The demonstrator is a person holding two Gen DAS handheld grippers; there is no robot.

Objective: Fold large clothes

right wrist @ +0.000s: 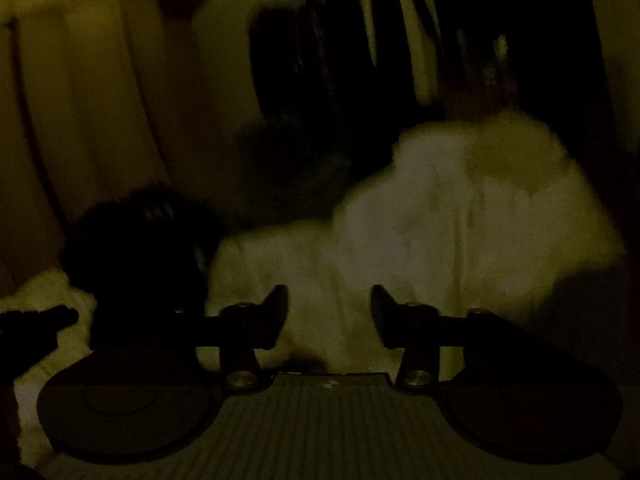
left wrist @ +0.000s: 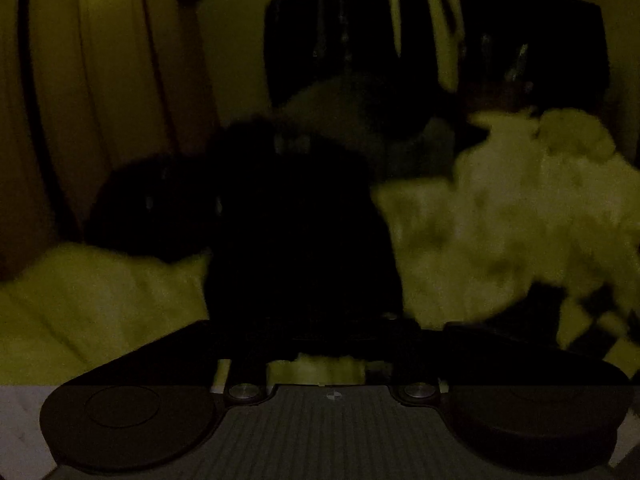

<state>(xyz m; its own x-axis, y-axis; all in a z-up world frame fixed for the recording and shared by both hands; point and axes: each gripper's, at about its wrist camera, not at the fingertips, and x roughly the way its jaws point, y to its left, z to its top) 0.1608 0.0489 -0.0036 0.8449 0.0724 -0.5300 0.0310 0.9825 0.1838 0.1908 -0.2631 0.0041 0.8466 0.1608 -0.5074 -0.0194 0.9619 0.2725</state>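
Note:
The scene is very dark and blurred. A pale crumpled garment [right wrist: 460, 216] lies heaped in front of my right gripper [right wrist: 330, 316], whose two fingers stand apart, open and empty, just above the pale cloth. In the left wrist view a black garment [left wrist: 300, 232] fills the middle and covers the fingers of my left gripper [left wrist: 316, 332]; the jaws cannot be made out. Pale cloth [left wrist: 512, 208] lies to its right. Another black cloth mass [right wrist: 136, 256] lies left of the right gripper.
A pale bed-like surface [left wrist: 80, 300] lies at lower left. Curtains [left wrist: 100, 80] hang at the left. Dark hanging clothes [left wrist: 352, 40] show at the back. A dark object [right wrist: 36, 324] pokes in at the left edge of the right wrist view.

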